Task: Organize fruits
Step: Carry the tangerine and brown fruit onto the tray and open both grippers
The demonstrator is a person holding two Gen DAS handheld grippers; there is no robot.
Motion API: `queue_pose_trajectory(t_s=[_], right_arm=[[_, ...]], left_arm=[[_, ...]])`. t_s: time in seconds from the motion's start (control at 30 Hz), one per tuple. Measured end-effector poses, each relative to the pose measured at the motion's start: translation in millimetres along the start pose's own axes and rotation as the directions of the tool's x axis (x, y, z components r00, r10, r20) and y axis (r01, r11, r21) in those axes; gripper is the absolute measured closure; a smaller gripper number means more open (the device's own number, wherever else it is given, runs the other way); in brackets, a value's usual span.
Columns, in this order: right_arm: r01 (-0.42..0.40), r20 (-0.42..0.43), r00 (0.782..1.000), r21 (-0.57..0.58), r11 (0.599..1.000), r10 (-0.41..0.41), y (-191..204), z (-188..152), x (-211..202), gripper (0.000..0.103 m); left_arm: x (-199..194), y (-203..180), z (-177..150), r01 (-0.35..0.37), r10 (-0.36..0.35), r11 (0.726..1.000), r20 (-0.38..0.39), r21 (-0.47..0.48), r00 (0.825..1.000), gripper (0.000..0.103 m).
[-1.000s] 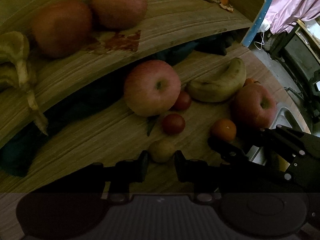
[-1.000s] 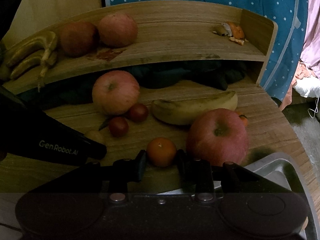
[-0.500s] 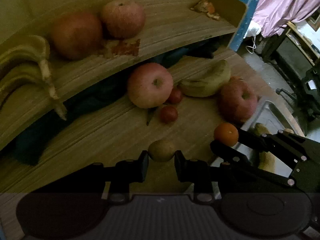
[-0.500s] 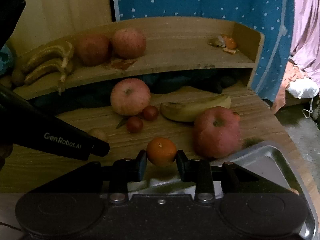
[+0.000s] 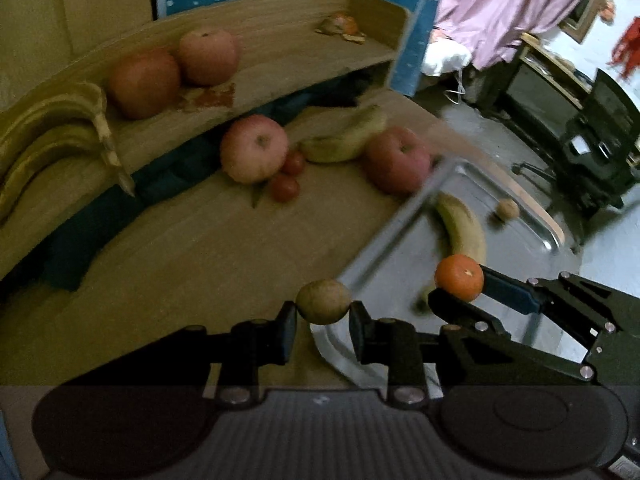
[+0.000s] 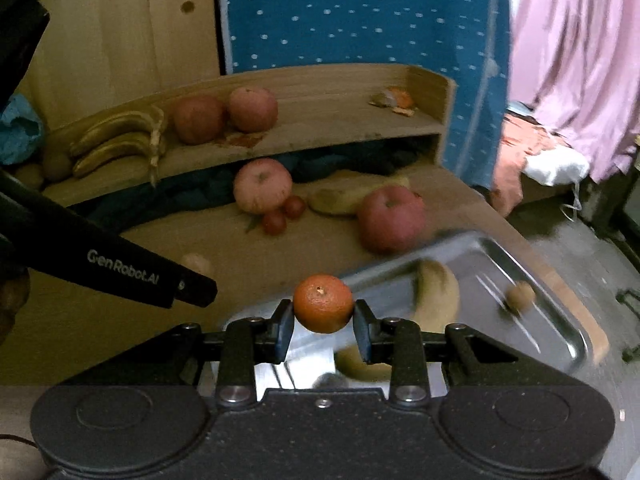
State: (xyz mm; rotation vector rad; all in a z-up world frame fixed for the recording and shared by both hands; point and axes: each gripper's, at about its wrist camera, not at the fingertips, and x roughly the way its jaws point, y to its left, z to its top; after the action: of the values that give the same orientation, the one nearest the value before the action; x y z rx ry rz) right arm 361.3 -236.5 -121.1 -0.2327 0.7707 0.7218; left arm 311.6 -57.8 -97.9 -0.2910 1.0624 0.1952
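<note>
My left gripper (image 5: 323, 313) is shut on a small brown-green kiwi (image 5: 323, 301), held above the near left corner of the metal tray (image 5: 384, 240). My right gripper (image 6: 323, 320) is shut on an orange mandarin (image 6: 323, 303), which hangs over the tray (image 6: 560, 320); the same mandarin (image 5: 459, 278) shows in the left wrist view. A banana (image 5: 460, 224) and a second kiwi (image 5: 507, 209) lie in the tray. On the wooden table (image 5: 180, 248) remain two apples (image 5: 254, 148) (image 5: 396, 160), two tomatoes (image 5: 285, 187) and a banana (image 5: 344, 140).
A raised wooden shelf (image 5: 280, 60) at the back carries two apples (image 5: 206, 56), bananas (image 5: 52, 136) and orange peel (image 5: 340, 26). Dark cloth (image 5: 172, 168) fills the gap beneath it. A blue dotted cloth (image 6: 360, 12) and pink curtain (image 6: 576, 40) hang behind; the table ends right of the tray.
Both grippers have lifted their fruit and drawn back and to the right, from the table to above the tray. The tray with its banana and kiwi has come into view.
</note>
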Motion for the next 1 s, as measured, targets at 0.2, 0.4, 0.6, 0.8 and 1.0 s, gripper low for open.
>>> queue_pose_trajectory(t_s=[0.2,0.4,0.6,0.8,1.0], right_arm=[[0.064,-0.011,0.998,0.059,0.996,-0.064,-5.1,-24.5,-30.8,0.069],[0.108,-0.003,0.994,0.086,0.990,-0.108,-23.7,-29.2,-44.7,0.069],[0.123,-0.012,0.992,0.099,0.987,-0.123,-63.2,-31.7,-44.3,0.069],[0.123,-0.017,0.992,0.098,0.988,-0.122,-105.8,-24.5,-35.7,0.069],[0.098,-0.047,0.994,0.064,0.993,-0.095,-152.9,-20.6,-19.8,0.069]], left_arm=[[-7.0,-15.5,-24.5,0.048,-0.047,0.998,-0.031,0.034,0.998,0.072],[-4.1,-40.4,-25.5,0.085,-0.082,0.994,-0.047,0.074,0.996,0.072],[12.1,-76.0,-11.5,0.098,-0.093,0.990,-0.057,0.099,0.994,0.072],[31.9,-114.4,8.6,0.092,-0.085,0.991,-0.068,0.099,0.994,0.072],[64.2,-147.2,25.6,0.083,-0.077,0.994,-0.095,0.065,0.992,0.072]])
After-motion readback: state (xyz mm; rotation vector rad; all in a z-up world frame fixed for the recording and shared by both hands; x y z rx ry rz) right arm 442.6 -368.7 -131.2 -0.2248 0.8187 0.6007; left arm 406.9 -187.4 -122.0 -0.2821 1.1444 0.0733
